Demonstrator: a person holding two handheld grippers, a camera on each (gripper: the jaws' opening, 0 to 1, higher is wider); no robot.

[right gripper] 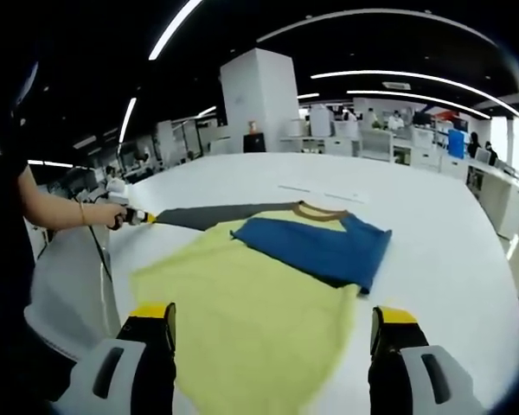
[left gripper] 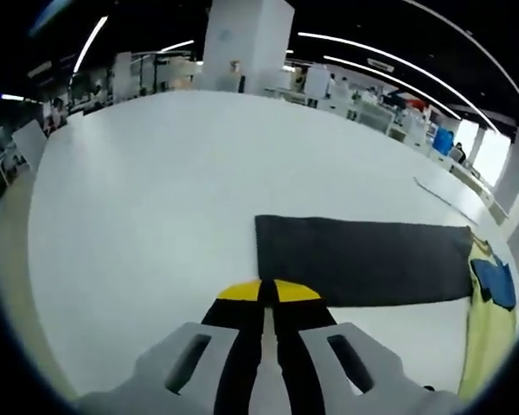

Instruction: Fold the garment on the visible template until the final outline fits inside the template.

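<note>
Long ceiling light strips [right gripper: 389,79] give bright, even light in both views, and the white surface [left gripper: 156,199] shows a soft sheen with almost no shadows. A window [left gripper: 491,156] at the right glares white. Fisheye bending curves straight lines near the edges; distant desks look soft.

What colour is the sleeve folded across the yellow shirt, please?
Blue; the sleeve shows best in the right gripper view.

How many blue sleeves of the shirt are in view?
1. One blue sleeve lies folded across the yellow shirt near its collar; the left gripper view shows it too. A second sleeve may be hidden.
</note>
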